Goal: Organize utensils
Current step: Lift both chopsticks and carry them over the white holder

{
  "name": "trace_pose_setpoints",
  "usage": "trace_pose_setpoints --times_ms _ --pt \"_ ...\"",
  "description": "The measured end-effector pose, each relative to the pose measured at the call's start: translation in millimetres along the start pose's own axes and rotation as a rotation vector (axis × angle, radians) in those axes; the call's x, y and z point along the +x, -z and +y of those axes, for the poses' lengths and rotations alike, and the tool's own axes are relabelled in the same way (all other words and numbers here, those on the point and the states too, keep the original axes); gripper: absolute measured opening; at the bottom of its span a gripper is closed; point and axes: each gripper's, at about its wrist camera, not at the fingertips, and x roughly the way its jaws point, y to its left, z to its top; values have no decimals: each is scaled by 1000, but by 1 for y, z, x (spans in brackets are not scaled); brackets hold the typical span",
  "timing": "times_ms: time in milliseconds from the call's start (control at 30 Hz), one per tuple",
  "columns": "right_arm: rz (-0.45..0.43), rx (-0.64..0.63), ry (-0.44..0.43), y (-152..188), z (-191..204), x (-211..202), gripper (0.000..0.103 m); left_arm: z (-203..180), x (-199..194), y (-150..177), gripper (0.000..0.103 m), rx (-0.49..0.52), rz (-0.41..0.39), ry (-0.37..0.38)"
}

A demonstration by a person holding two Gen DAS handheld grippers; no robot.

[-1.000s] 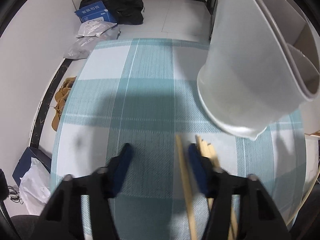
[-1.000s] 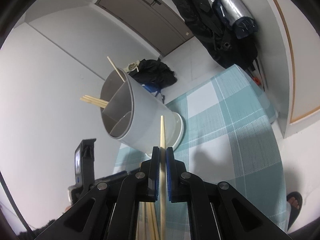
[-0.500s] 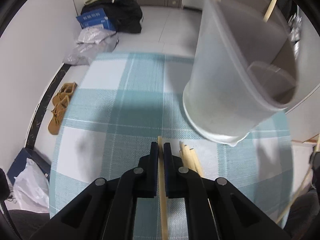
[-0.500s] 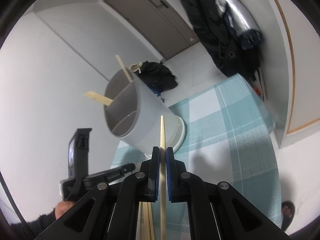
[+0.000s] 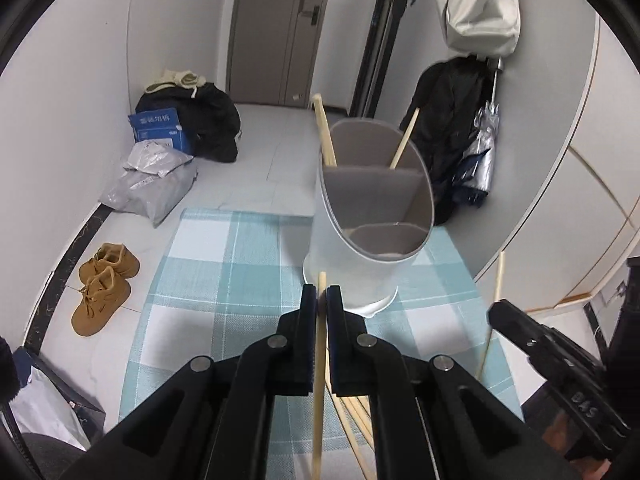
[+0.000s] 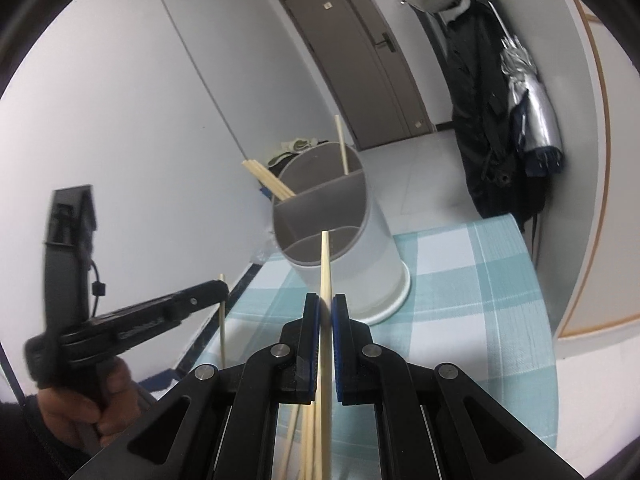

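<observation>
A white utensil holder [image 5: 360, 240] with grey dividers stands on the teal checked tablecloth [image 5: 224, 280]; it also shows in the right wrist view [image 6: 344, 248]. Chopsticks [image 5: 326, 136] stick out of its far compartment. My left gripper [image 5: 321, 296] is shut on a wooden chopstick [image 5: 319, 380], raised just in front of the holder. My right gripper [image 6: 326, 306] is shut on another chopstick [image 6: 326, 264], its tip near the holder's rim. Loose chopsticks [image 5: 352, 412] lie on the cloth below. The right gripper shows at the left view's right side [image 5: 496, 312], the left gripper at the right view's left [image 6: 222, 290].
Brown shoes [image 5: 104, 284], plastic bags [image 5: 152, 184], a blue box [image 5: 158, 128] and a black bag [image 5: 208, 120] lie on the floor at left. Dark coats and an umbrella [image 6: 528, 120] hang at right. The table edge [image 6: 556, 360] runs close on the right.
My left gripper closed on a chopstick from the cloth and lifted it, tilting up to face the holder. My right gripper kept its chopstick and drew toward the holder's rim.
</observation>
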Motion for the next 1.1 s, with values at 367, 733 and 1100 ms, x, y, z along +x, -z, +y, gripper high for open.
trace_pose_setpoints --times_ms 367,733,1100 --pt "-34 -78 19 -9 25 -3 5 14 -18 3 1 -76 -18 -49" --pt "-53 -114 21 -20 38 -8 5 9 -32 -4 1 -65 -24 -36" --pt "-85 -98 2 -35 40 -11 5 -1 -44 -20 1 -10 -41 -25"
